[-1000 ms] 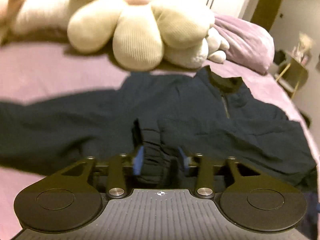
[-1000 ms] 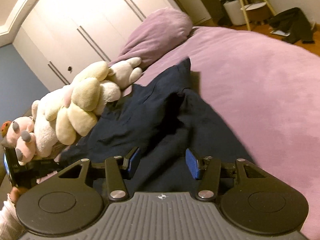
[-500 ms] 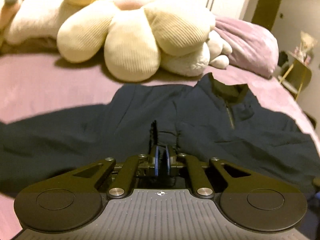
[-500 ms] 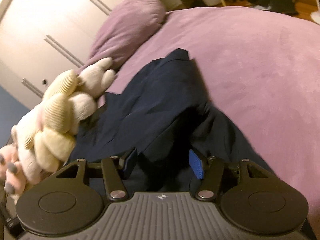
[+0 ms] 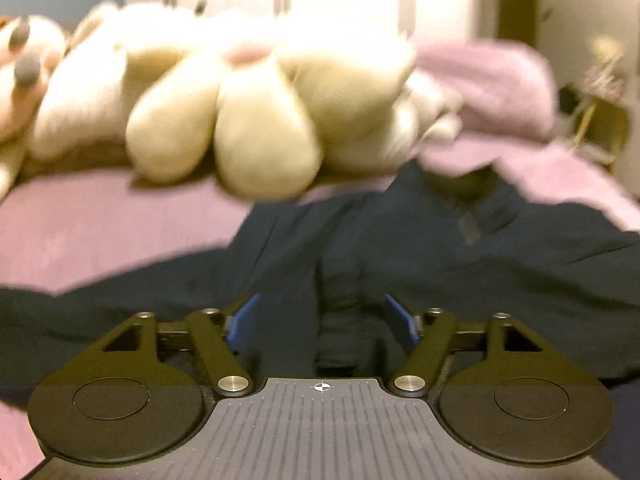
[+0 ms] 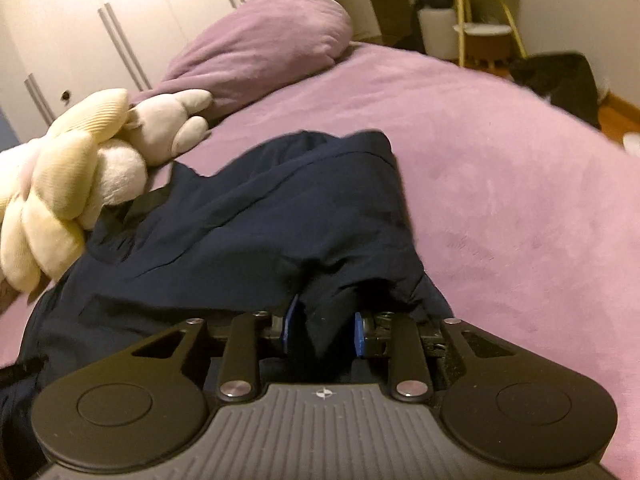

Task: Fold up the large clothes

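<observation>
On the bed: navy jacket [image 5: 400,248] lies spread over the purple bed cover [image 6: 500,168], collar toward the pillow [image 6: 264,44]
Left tool [image 5: 322,322]: jaws spread wide, released; a bunched ridge of the jacket stands between the blue pads, not pinched
Right tool [image 6: 322,330]: pads part-closed around a fold of jacket fabric, grasping it
Beside the jacket: cream plush toy [image 5: 256,120], touching its upper edge
Left view: blurred
</observation>
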